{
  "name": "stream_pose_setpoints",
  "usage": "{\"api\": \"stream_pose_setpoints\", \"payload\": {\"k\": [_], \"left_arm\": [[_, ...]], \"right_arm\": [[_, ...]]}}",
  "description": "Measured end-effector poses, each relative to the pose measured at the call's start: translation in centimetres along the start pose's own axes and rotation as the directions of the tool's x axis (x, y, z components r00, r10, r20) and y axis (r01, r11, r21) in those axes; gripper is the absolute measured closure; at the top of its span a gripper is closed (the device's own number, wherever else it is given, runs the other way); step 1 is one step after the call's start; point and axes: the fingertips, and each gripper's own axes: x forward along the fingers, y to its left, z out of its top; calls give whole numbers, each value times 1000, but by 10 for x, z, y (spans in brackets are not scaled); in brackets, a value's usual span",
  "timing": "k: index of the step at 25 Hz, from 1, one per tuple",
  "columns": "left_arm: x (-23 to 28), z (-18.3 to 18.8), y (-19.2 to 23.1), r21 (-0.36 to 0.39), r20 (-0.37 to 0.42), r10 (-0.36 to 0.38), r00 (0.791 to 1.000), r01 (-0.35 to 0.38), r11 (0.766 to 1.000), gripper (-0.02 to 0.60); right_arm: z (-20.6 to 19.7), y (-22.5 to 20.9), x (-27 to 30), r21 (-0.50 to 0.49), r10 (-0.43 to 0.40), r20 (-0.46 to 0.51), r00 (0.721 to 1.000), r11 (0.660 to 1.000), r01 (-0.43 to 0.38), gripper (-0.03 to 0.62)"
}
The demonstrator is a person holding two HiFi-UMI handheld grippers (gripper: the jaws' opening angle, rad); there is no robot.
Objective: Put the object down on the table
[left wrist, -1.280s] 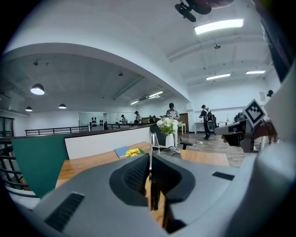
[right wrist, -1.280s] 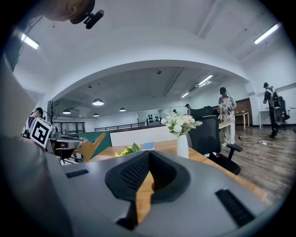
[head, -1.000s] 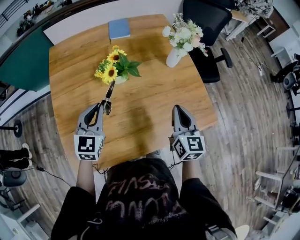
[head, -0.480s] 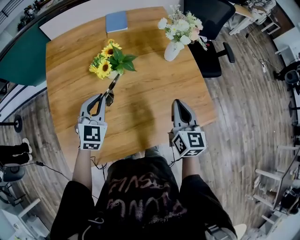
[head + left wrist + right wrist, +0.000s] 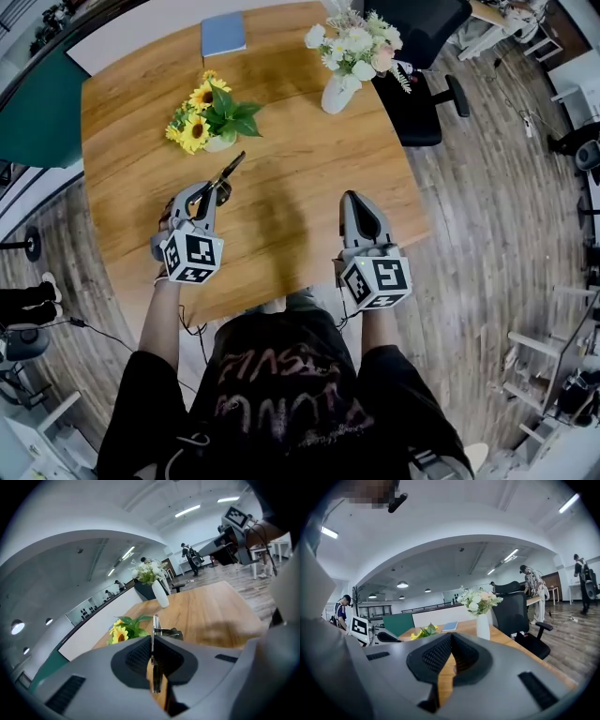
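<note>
Office room, big wooden table (image 5: 309, 169) with a sunflower pot (image 5: 202, 117) at about 11 o'clock. Compared with a second back, the left gripper (image 5: 208, 192) has dropped lower and rolled over. The slim metal tool (image 5: 228, 172) used to aim at 12 o'clock and now leans toward 1. Its jaws are clamped tight on the tool, which sticks out past the tips over the wood, well short of the sunflowers. The right gripper (image 5: 354, 199) has barely budged, jaws closed on nothing.
</note>
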Motion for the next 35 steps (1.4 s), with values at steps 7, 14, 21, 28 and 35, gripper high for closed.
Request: {"api": "stream_pose_setpoints", "payload": {"k": [7,14,21,28,35], "left_arm": [[30,-18,-26,151,-96,-53,994,67,986,560],[52,-40,-47,239,-188,-90,978,135,962,558],[61,-54,-62,274,-248,-121,961,189,943,558],[67,-65,-72,335,-287,-113,951,210,918,558],[69,-81,-82,314,-322,-133,937,238,919,558]], "right_arm": [[-7,-8,4,12,4,-24,1000,1000,-4,588],[-12,-15,8,10,13,-48,999,1000,-13,588],[-17,-19,6,8,18,-64,998,1000,-17,588],[-19,-23,5,7,17,-73,997,1000,-17,588],[-21,-25,2,3,12,-81,997,1000,-12,588]]}}
